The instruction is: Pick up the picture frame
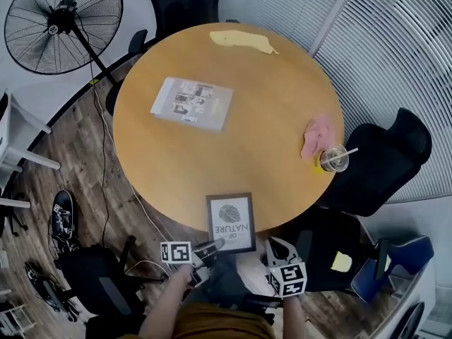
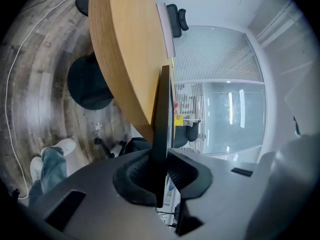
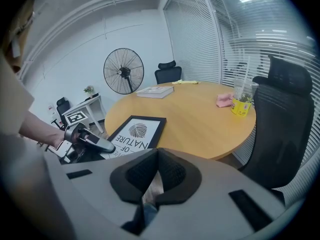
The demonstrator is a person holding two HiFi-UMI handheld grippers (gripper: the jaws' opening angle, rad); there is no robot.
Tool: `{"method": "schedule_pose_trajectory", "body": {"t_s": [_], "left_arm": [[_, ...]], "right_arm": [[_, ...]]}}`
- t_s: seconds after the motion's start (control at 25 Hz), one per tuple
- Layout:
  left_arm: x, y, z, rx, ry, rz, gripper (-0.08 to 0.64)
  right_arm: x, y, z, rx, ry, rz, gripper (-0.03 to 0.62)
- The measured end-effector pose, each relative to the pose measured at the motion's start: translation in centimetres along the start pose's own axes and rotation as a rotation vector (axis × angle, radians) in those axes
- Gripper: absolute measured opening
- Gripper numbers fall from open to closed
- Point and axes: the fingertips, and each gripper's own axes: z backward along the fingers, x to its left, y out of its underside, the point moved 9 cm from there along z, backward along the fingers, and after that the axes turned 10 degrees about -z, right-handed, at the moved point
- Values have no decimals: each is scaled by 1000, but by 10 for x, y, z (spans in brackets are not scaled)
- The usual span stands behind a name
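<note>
From the head view, the picture frame [image 1: 231,222] lies flat at the near rim of the round wooden table [image 1: 268,111], its near edge overhanging the rim toward the person. The left gripper [image 1: 210,247] meets the frame's near left corner, while the right gripper [image 1: 279,249] sits just off the frame's near right corner, below the table edge and clear of it. Farther across the table lie a plastic-wrapped booklet [image 1: 192,103], a yellow cloth [image 1: 241,42], a pink cloth [image 1: 316,135] and, touching it, a clear cup with a straw [image 1: 333,159]. A floor fan [image 1: 62,21] stands beyond the table at the left.

In the left gripper view the scene is rolled on its side: the tabletop [image 2: 127,44] runs up the picture, and the frame's [image 2: 161,119] dark edge runs straight down between the pads of the left gripper [image 2: 159,171] — both pads press on it, so the tongs are clamped on the frame.

In the right gripper view the right gripper's [image 3: 156,171] pads meet with nothing between them — closed and empty. Beyond them the frame [image 3: 137,131] rests on the table [image 3: 200,114], with the left gripper [image 3: 97,144] at its near left corner; the cup [image 3: 243,100] stands at the far right edge.
</note>
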Motion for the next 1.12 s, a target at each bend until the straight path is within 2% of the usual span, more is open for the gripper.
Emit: {"method": "schedule_pose_trajectory", "body": {"t_s": [0.24,0.36,1.12], "left_arm": [[-5,0,-1,-10,24,-30,57],[-9,-1,2,-4,5,-53,51],[-36,-10,4,-71,37,-93,41]], "right_arm": [[2,-1,0,-6,-4,-1,12],[6,-3,0,-12,-6,5,12],[18,-23,17,-99,-21,-12,12]]}}
